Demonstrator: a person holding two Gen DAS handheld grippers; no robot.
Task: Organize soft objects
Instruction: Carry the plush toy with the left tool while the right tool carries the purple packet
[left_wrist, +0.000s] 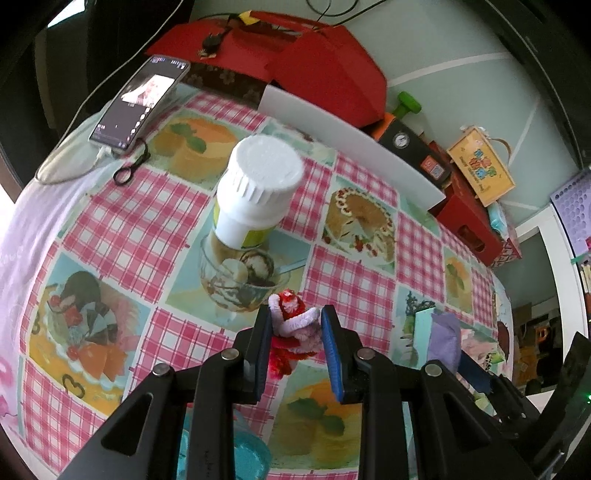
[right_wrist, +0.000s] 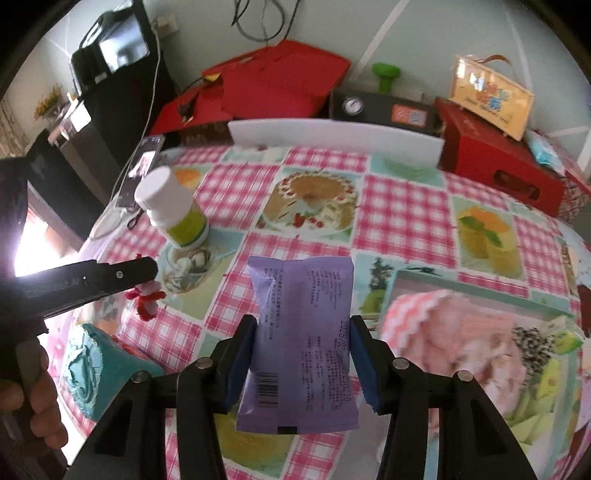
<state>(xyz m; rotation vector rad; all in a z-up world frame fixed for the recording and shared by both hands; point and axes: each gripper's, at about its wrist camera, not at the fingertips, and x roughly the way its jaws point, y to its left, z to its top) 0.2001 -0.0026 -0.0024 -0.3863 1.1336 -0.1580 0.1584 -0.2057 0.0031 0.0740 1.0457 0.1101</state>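
Observation:
My left gripper (left_wrist: 295, 325) is shut on a small red, white and pink fuzzy toy (left_wrist: 293, 321), held above the checked tablecloth (left_wrist: 122, 229). From the right wrist view the same toy (right_wrist: 147, 299) hangs below the left gripper's black fingers (right_wrist: 122, 275). My right gripper (right_wrist: 301, 347) is shut on a purple snack packet (right_wrist: 299, 343), its pads pressing both long edges, lifted off the table. That packet (left_wrist: 445, 339) shows at the right of the left wrist view. A teal soft object (right_wrist: 99, 369) lies at the table's front left.
A white-capped bottle (left_wrist: 255, 192) stands mid-table. A phone (left_wrist: 140, 103) with its cable lies at the far left. A white board (right_wrist: 332, 138), red boxes (right_wrist: 495, 162) and a black gauge box (right_wrist: 380, 107) line the far edge. Pink-wrapped items (right_wrist: 461, 332) lie at the right.

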